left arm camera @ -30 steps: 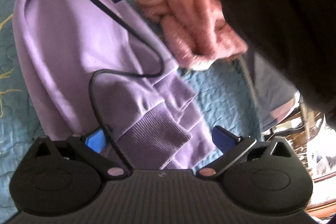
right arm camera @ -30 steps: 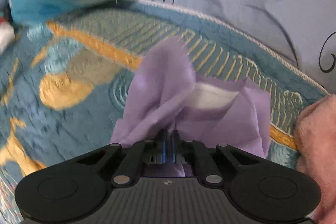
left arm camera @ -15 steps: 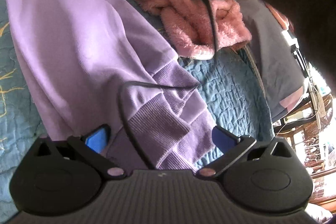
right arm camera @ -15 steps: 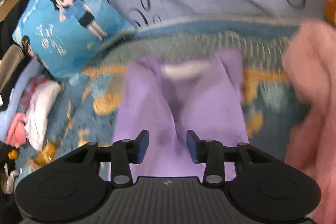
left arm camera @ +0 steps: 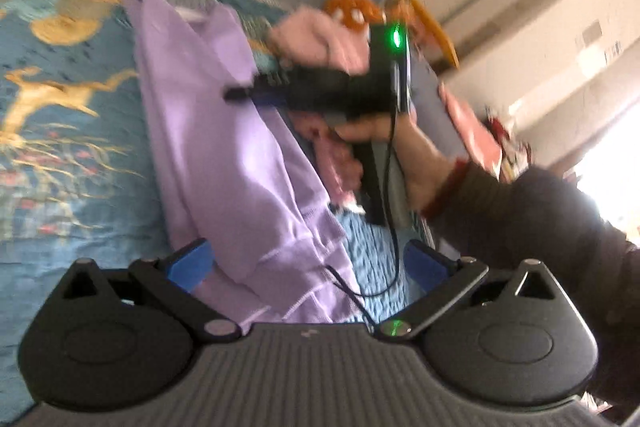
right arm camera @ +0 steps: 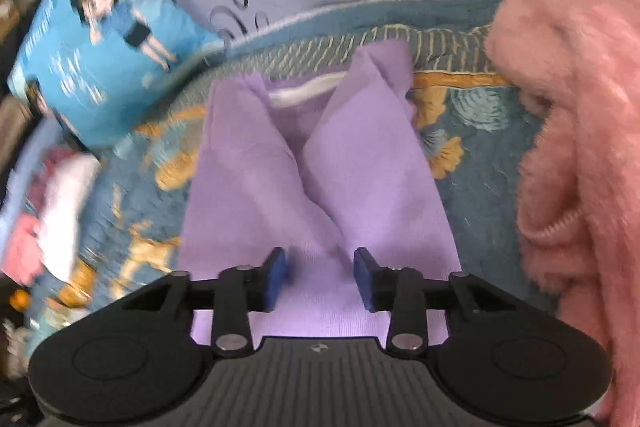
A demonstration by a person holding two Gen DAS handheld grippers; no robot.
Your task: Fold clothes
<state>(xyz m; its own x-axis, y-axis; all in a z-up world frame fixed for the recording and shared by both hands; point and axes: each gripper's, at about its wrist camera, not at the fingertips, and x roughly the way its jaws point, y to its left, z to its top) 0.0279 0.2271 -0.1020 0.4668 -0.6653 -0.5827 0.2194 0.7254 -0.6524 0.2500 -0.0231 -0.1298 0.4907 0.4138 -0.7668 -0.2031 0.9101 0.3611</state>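
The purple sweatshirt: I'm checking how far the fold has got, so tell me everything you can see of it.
The purple sweatshirt is lilac, soft knit, lying flat on the blue quilt. Both sides are folded inward, meeting near the middle, with a white neck label showing at the far end. Ribbed cuffs lie at the near end. The right gripper is above it, open, gripping nothing. A pink fleece lies beside it.
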